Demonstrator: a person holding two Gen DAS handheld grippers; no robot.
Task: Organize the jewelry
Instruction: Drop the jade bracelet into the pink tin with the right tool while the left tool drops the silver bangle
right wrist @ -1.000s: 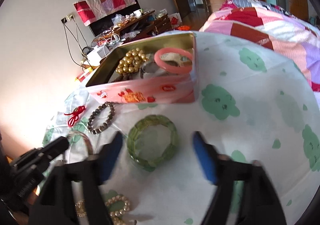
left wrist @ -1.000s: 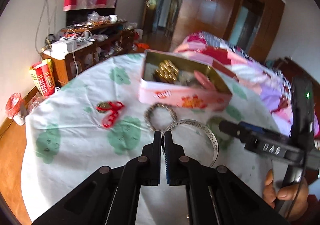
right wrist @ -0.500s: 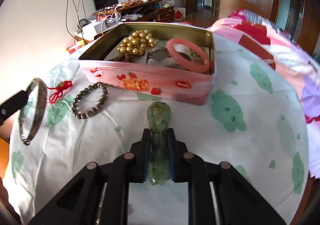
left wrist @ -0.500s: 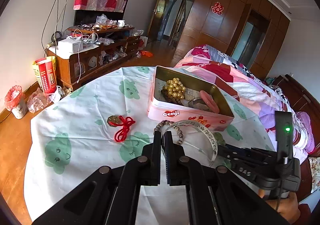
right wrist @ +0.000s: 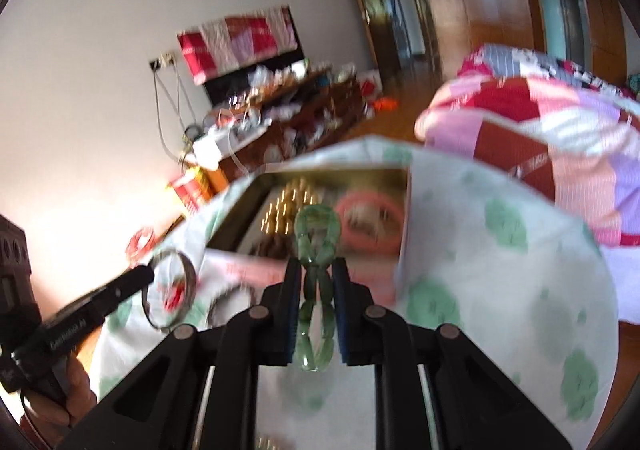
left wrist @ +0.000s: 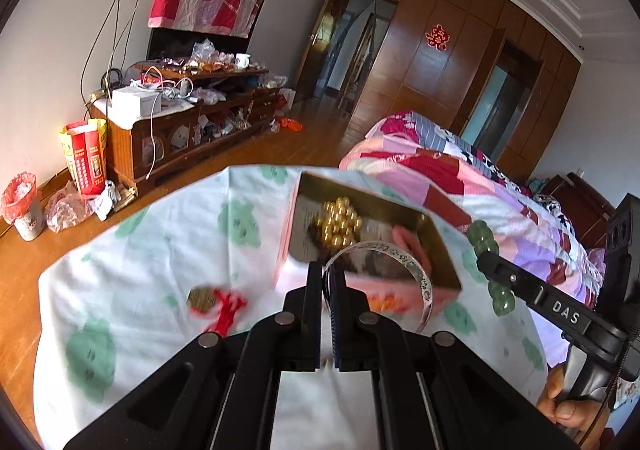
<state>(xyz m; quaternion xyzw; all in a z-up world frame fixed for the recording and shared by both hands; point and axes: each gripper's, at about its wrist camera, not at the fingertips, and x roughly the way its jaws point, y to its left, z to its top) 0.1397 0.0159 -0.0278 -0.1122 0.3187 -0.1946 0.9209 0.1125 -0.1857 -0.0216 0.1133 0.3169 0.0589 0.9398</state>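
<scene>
My left gripper [left wrist: 327,270] is shut on a silver bangle [left wrist: 416,270] and holds it above the table, just in front of the pink tin box [left wrist: 400,292]. The tin holds gold beads [left wrist: 340,223] and a pink bangle [right wrist: 370,223]. My right gripper [right wrist: 316,270] is shut on a green bead bracelet [right wrist: 318,234], raised near the tin's front edge. That bracelet also shows in the left wrist view [left wrist: 486,246], and the silver bangle in the right wrist view [right wrist: 172,290].
A red knot charm [left wrist: 222,302] lies on the white cloth with green prints [left wrist: 160,250]. A dark bead bracelet [right wrist: 228,298] lies in front of the tin. A bed with a patchwork quilt [left wrist: 460,177] is behind the table, a cluttered cabinet [left wrist: 188,129] by the wall.
Both grippers have risen and moved toward the tin, each carrying its piece. One second ago the right gripper was open around the green bracelet; it has since shut on it and lifted it.
</scene>
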